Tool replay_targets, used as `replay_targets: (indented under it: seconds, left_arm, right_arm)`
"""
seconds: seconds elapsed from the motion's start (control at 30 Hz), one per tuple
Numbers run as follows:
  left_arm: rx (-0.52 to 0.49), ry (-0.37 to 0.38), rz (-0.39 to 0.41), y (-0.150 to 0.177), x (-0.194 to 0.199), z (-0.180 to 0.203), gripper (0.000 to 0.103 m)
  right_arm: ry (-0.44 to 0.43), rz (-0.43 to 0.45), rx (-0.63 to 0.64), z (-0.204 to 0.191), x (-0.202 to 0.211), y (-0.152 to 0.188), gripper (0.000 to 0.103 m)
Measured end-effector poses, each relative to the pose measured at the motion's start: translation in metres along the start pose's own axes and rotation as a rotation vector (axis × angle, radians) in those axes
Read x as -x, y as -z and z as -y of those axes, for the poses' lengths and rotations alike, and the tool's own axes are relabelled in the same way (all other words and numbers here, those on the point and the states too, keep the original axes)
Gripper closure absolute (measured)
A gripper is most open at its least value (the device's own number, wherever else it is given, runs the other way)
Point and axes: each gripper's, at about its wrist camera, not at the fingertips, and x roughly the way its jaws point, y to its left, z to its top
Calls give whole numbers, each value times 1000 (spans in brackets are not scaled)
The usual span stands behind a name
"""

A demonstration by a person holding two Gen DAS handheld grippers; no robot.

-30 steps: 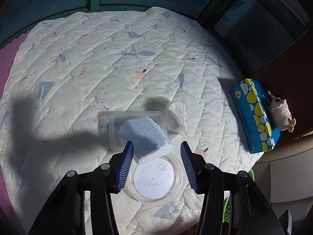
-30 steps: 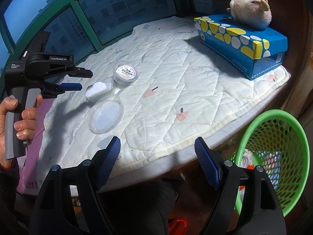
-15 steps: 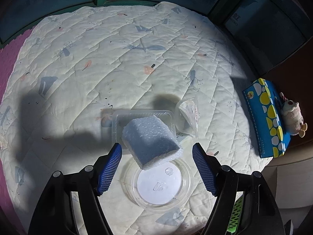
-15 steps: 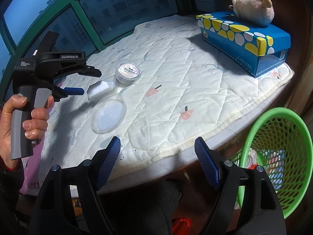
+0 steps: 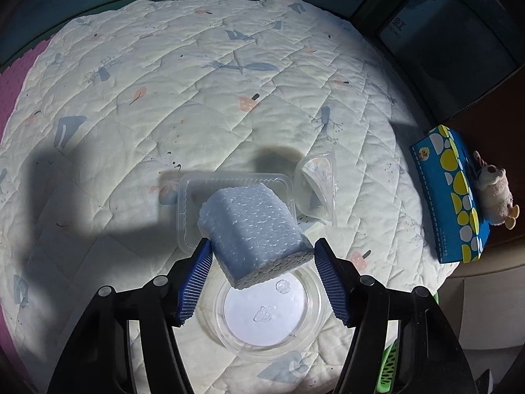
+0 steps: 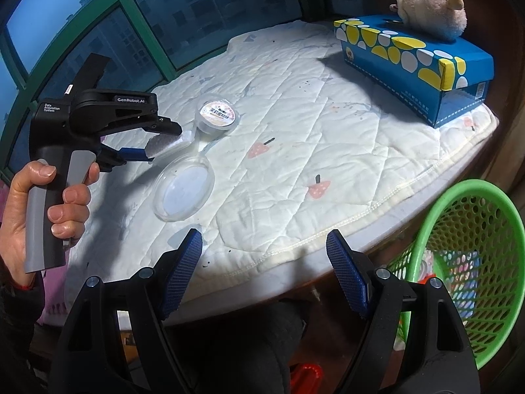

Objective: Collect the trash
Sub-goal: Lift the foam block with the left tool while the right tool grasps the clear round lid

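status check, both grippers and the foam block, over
Left gripper just been closing, fingers astride foam block, grip unconfirmed. Right gripper open, empty. Block overlaps round lid and clear tray.

- From the left claw [image 5: 261, 272] we look steeply down, close over the quilt [image 5: 197, 82].
- From the right claw [image 6: 264, 272] we look slantwise across it, from its edge.
- Both views share the round lid [image 5: 267, 312] [image 6: 183, 193] and blue box [image 5: 454, 193] [image 6: 413, 65].
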Motion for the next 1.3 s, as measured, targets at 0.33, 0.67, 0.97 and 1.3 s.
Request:
replay_targets:
  seconds: [0.33,0.67,0.97,1.3]
  left_arm:
    - [-30,79,71,6,50,-8,42]
    - [-34,66,166,8,97,-46,42]
    - [7,59,189,11,107,-82,42]
    - [34,66,180,15,100,-104,42]
  right_arm:
    - [-27,12,26,-16,-5,-16,25]
    - [-80,-20,108,-55,-37,-28,18]
    - [-64,-87,235,-100,-81,-30,7]
    - [60,-150,354,-116,-122,-25,5]
